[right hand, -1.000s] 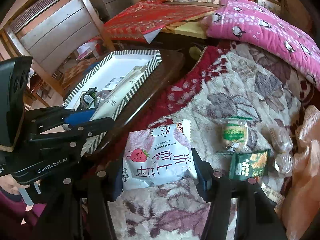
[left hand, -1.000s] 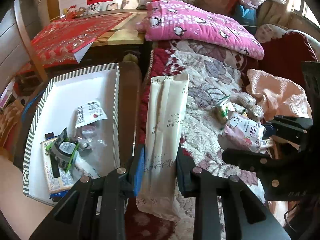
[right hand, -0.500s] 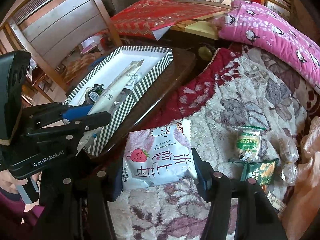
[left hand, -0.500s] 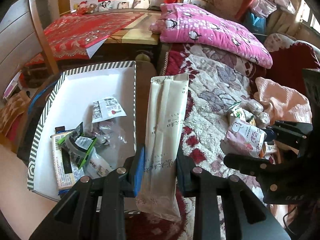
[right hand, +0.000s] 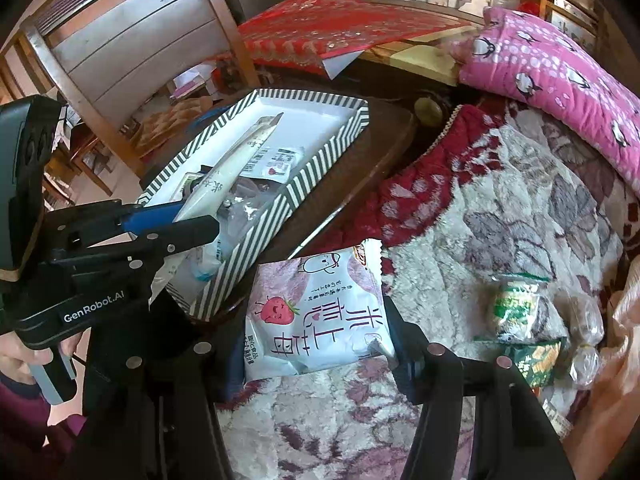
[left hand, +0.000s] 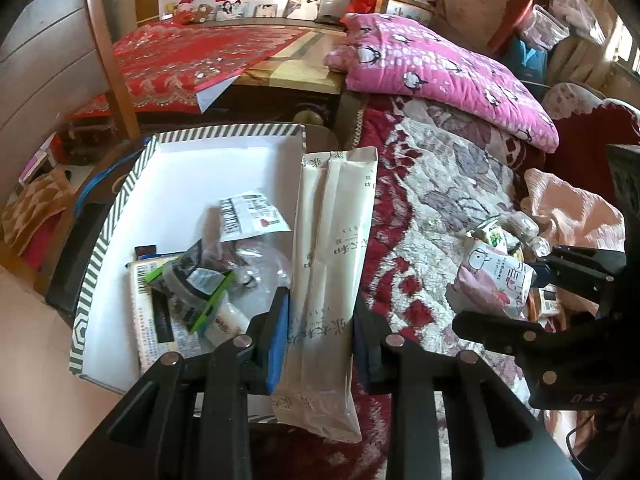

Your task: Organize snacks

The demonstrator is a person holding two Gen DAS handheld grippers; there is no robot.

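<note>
My left tongs [left hand: 320, 344]: matt black plastic w/ blue rubbery pads, on a long matt paper-look packet [left hand: 332, 264]. Strawberry bag [right hand: 320, 312] is glossy film. Blanket [right hand: 500, 216] fuzzy cloth; striped tray [left hand: 120, 208] smooth card.

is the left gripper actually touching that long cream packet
Touching. The left wrist view shows the left gripper with both pads pressed against the sides of the long cream packet, which hangs between them.
</note>
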